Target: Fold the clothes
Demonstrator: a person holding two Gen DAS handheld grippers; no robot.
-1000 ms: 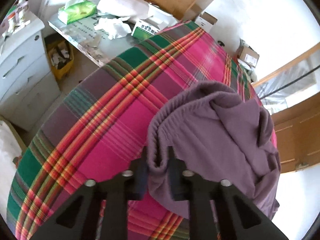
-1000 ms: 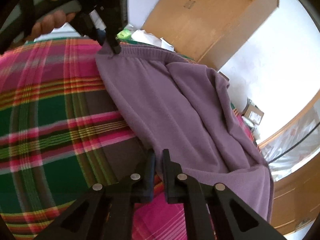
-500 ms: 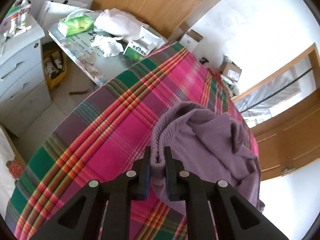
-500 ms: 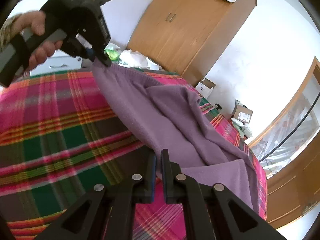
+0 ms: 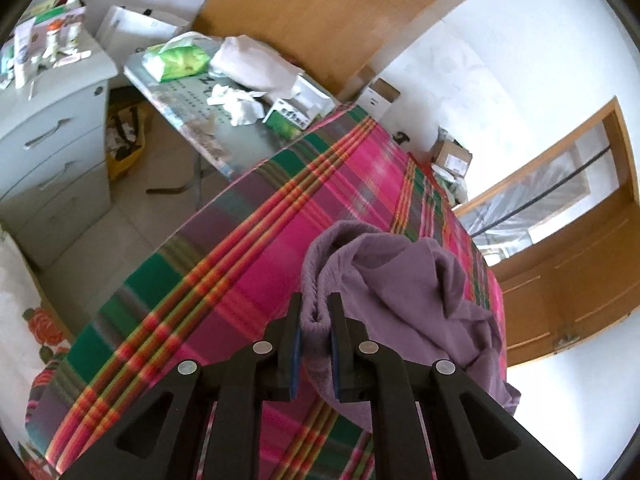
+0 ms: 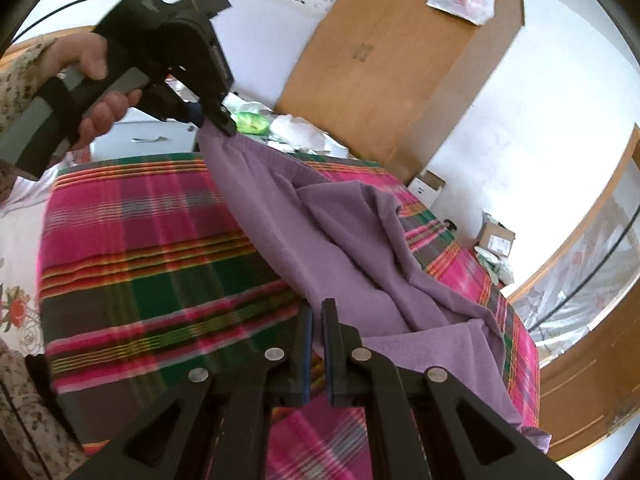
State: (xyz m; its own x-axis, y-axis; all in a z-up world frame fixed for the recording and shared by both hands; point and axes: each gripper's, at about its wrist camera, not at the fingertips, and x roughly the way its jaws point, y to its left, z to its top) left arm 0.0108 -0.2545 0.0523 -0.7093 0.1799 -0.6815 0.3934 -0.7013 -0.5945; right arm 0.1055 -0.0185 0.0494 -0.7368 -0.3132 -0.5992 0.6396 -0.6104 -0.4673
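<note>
Both your tongs pinch the purple garment above the plaid bed.

Your left tongs (image 5: pixel 316 316) hold a bunched fold of the ribbed waistband of the purple garment (image 5: pixel 404 292); your right tongs (image 6: pixel 317 312) are pressed together on its edge. The cloth hangs stretched between the two tongs, and beyond them its far part lies crumpled on the plaid bed cover (image 6: pixel 132 248).
</note>
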